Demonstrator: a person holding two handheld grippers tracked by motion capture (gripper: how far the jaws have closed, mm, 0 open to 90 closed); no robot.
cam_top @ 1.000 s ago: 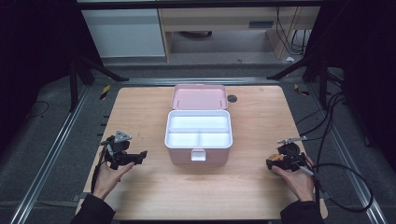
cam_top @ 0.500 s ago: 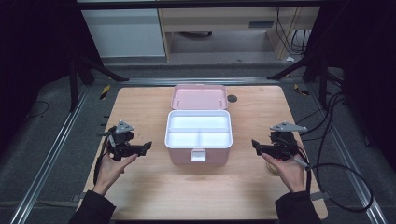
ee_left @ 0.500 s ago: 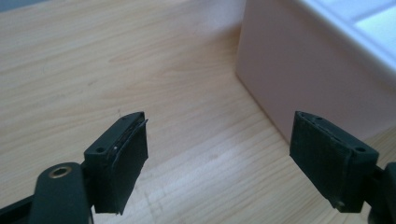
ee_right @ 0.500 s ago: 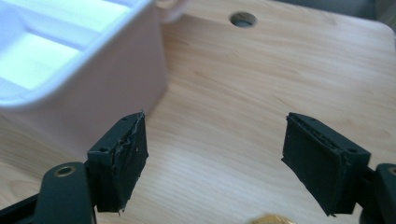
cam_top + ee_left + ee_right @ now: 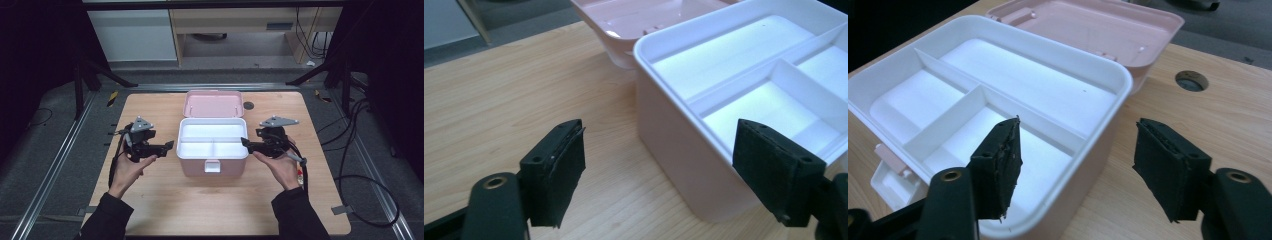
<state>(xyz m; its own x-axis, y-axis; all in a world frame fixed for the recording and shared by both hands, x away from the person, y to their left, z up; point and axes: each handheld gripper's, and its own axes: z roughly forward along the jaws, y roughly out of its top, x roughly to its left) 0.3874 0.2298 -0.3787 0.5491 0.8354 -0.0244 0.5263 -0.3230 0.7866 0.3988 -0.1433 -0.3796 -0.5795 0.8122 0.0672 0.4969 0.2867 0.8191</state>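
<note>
A pink box [image 5: 195,165] stands mid-table with its lid [image 5: 214,104] swung open behind it. Inside sits a white tray [image 5: 212,122] with three empty compartments. My left gripper [image 5: 169,145] hovers at the box's left side. In the left gripper view [image 5: 659,135] one pad hangs over the tray rim [image 5: 659,45] and the other over the table; its jaws have just been closing slightly, touching nothing. My right gripper [image 5: 245,142] straddles the box's right wall. Its jaws [image 5: 1078,125] have just been closing, with the rim [image 5: 1118,75] between them but untouched.
A white latch [image 5: 212,165] juts from the box's front wall. A round hole [image 5: 248,105] sits in the wooden table right of the lid. Cables [image 5: 360,180] trail off the table's right side, and metal rails [image 5: 60,165] flank it.
Both hands rose and moved inward toward the box. The right one came from the table's right edge to the box's right wall, and its jaws narrowed.
</note>
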